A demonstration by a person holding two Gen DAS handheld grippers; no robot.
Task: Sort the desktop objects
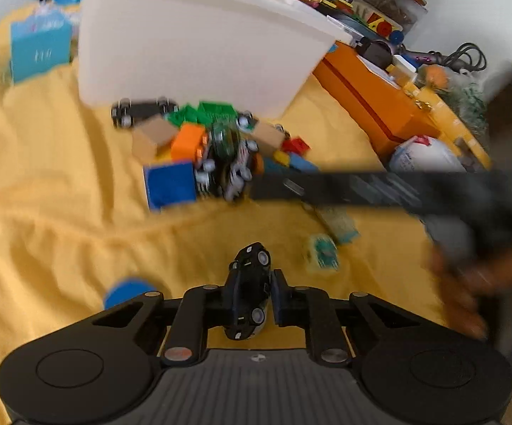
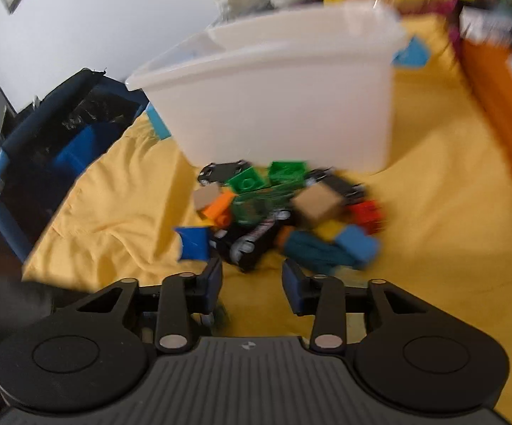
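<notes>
On yellow cloth (image 1: 43, 184), toys heaped before a white bin (image 1: 192, 42).
Left gripper (image 1: 250, 295) is clamped on a black car (image 1: 248, 283); right gripper (image 2: 252, 285) hangs apart, just short of the pile (image 2: 277, 209).

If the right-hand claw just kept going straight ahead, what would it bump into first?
Most likely the black toy car at the near edge of the toy pile, right ahead of the open right gripper. The white tub stands behind the pile. The blur makes depth uncertain.
</notes>
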